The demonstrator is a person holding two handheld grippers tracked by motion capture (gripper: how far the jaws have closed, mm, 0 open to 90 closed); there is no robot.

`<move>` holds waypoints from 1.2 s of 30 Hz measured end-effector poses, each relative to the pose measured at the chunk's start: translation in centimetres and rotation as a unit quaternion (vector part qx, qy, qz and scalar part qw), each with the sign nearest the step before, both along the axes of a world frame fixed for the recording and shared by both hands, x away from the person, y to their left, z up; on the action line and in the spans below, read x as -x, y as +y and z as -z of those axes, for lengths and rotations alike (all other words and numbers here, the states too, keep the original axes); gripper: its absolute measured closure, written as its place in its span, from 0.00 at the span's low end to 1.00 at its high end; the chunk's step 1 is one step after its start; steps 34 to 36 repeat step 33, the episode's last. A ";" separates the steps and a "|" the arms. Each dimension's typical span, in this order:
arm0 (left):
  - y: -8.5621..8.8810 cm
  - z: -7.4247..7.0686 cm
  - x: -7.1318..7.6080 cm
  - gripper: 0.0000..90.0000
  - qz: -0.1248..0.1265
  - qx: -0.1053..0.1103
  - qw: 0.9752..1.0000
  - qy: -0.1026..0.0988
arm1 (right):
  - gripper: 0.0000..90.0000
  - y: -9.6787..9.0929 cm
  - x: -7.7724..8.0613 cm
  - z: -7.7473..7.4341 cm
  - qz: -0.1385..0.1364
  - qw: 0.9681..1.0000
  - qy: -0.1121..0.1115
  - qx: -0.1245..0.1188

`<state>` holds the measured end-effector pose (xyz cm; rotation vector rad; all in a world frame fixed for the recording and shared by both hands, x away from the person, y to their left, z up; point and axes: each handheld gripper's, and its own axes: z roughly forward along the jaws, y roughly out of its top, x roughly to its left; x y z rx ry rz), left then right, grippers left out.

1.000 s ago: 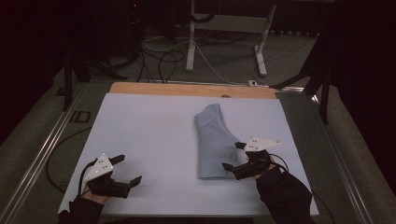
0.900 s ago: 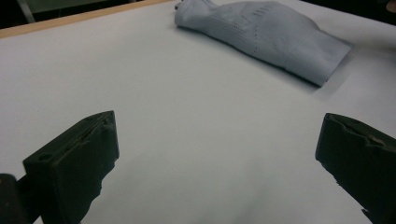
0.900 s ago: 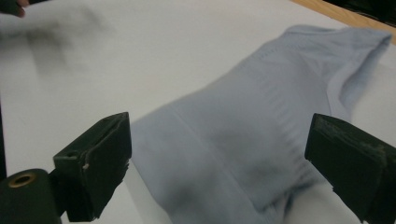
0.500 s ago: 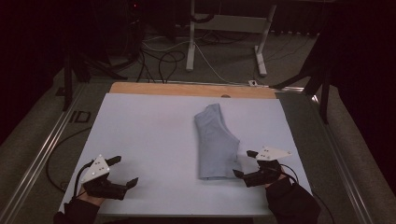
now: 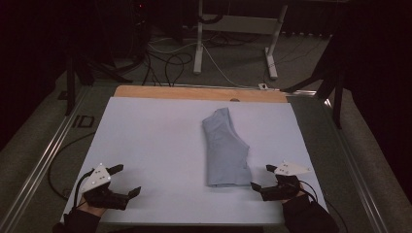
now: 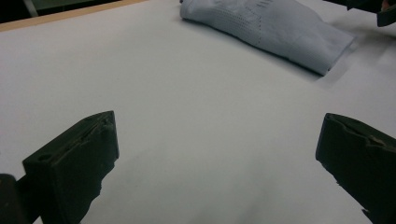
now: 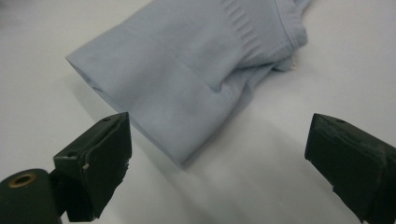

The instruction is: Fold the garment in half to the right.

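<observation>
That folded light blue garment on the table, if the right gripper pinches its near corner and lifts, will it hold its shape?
Probably not. The folded garment is thin, ribbed knit lying limp, so it likely droops and unfolds. It looks light; pushed, its layers may bunch.

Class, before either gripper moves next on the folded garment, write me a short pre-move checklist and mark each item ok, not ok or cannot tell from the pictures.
1. Right gripper jaws open: ok.
2. Left gripper jaws open, nothing between them: ok.
3. Folded pale blue knitted garment lies flat on the white table cover: ok.
4. Right gripper apart from the garment, just off its near corner: ok.
5. Left gripper well away from the garment: ok.
6. Inner layers squared up inside the fold: cannot tell.
</observation>
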<state>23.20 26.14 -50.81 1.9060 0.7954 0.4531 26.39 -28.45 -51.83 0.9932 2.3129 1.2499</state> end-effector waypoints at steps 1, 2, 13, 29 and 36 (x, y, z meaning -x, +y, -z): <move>0.0 0.1 0.0 0.00 -0.001 0.000 1.000 0.000 | 0.08 -0.1 0.1 0.1 0.002 1.000 0.000 0.001; 0.0 0.1 0.0 0.00 -0.001 0.000 1.000 0.000 | 0.08 -0.1 0.1 0.1 0.002 1.000 0.000 0.001; -0.5 0.5 0.0 0.00 0.003 -0.008 1.000 -0.001 | 0.08 0.0 -0.4 0.7 0.010 1.000 -0.002 -0.004; -0.5 0.3 0.3 0.00 0.000 -0.004 1.000 -0.008 | 0.08 0.2 -0.4 0.6 0.006 1.000 -0.001 0.001; -0.6 0.3 0.3 0.00 0.001 -0.004 1.000 -0.009 | 0.08 0.2 -0.3 0.4 0.007 1.000 -0.006 0.005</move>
